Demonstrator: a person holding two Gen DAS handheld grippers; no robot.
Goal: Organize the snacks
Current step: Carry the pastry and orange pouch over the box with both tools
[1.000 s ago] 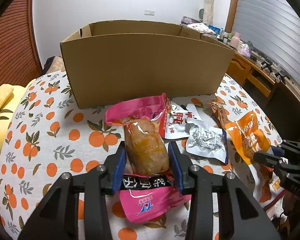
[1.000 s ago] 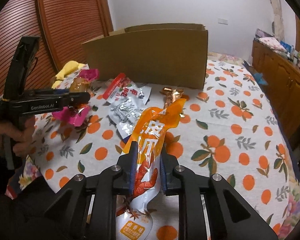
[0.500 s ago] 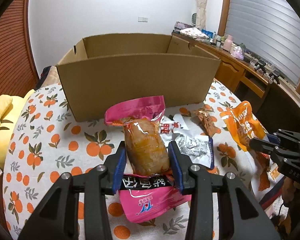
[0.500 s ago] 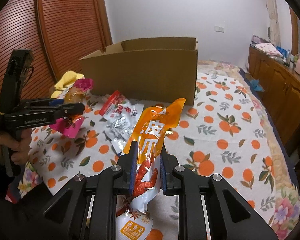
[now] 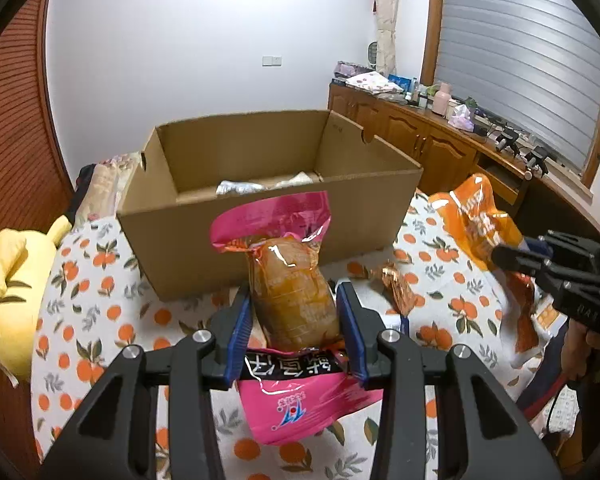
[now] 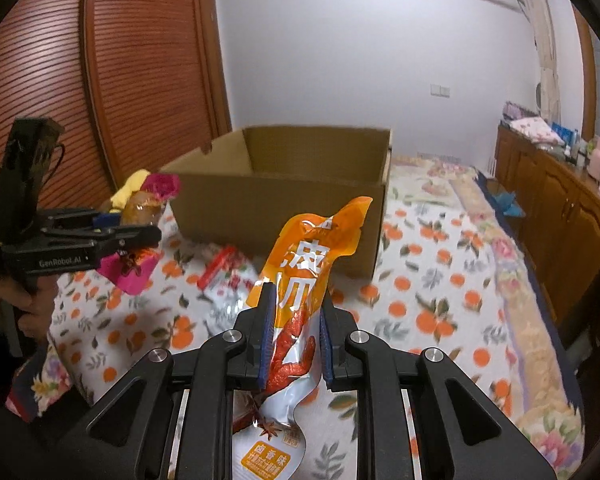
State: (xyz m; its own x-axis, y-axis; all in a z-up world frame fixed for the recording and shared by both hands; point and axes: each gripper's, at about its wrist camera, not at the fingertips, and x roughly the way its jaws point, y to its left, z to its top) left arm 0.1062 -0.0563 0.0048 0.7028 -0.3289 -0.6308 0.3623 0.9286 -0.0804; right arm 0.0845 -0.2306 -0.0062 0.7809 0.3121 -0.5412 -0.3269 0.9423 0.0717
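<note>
My left gripper is shut on a pink snack pack with a brown meat piece inside, held above the table in front of the open cardboard box. My right gripper is shut on an orange snack pouch, also lifted, facing the box. The orange pouch and right gripper show at the right of the left wrist view. The left gripper with its pink pack shows at the left of the right wrist view. A few packets lie inside the box.
The orange-print tablecloth covers the table. A red and silver packet and a brown foil snack lie on it before the box. A yellow plush toy sits at the left. A wooden sideboard runs along the right.
Both grippers have risen with their packs; the box now appears from above, its inside in view. The packets on the cloth have dropped lower in view.
</note>
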